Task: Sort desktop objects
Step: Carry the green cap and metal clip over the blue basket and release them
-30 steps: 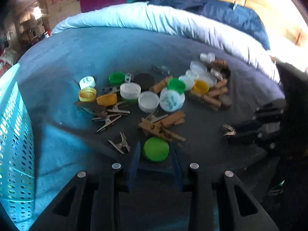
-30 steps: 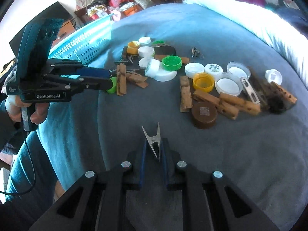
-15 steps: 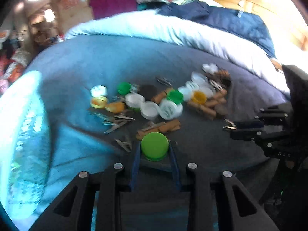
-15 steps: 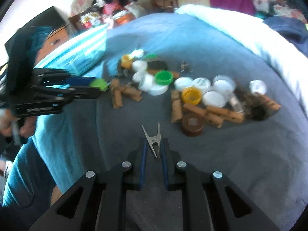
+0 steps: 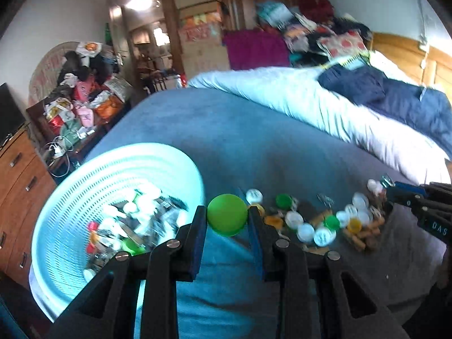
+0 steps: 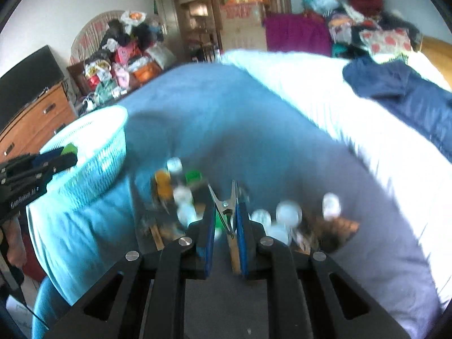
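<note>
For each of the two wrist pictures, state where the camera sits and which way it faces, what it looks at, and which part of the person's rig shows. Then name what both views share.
Left wrist: on the left gripper, facing forward along its fingers; it sees the green cap it holds, with the turquoise basket to the left.
Right wrist: on the right gripper, facing forward over the blurred pile; its fingers grip a metal clip; the left gripper shows at the left edge.
Shared: basket, blue bedspread, white quilt.

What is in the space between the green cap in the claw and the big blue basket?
Only one claw finger lies between the green cap and the basket rim in the left wrist view. The left claw holds it beside the basket.
</note>
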Demonstrator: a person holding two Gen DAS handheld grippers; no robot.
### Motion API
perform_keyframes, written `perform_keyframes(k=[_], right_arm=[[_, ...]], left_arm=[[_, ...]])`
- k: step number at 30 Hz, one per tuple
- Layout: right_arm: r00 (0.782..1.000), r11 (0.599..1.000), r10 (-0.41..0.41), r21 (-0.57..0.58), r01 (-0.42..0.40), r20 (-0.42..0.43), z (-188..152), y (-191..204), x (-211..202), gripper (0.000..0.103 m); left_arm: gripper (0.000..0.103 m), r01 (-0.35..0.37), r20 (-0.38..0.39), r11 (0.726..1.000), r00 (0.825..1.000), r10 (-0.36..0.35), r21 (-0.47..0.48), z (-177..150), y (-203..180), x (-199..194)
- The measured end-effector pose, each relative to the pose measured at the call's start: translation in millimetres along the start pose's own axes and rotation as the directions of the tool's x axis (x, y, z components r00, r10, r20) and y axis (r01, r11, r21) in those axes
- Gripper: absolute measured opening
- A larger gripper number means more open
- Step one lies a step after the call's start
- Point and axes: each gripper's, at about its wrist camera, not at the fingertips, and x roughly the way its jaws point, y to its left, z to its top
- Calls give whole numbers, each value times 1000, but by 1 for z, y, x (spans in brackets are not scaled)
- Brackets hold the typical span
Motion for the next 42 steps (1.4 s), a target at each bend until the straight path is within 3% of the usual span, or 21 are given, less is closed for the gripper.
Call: perform_keyframes(k=[10,22,28,33,42], right_arm=[[997,997,22,-76,-16,73,67,54,-3,14],[993,985,72,-166,-56,93,109,119,2,14],[991,972,117,-212,-100,68,121,155,13,14],[986,955,165,-254,-152,30,126,193,27,14],[972,924,226,-302,-233,-58,128,247,55,14]], left_arm=[[30,-58,77,995,995,64,-82,33,45,-23],[30,-113,99,982,987,129,-154,50,110,-37],[30,-160,39,968,985,170,-195,43,145,-32],[30,-215,-64,949,977,206,-230,23,177,-19],[30,-249,-188,928,961,202,-278,-2,214,5]])
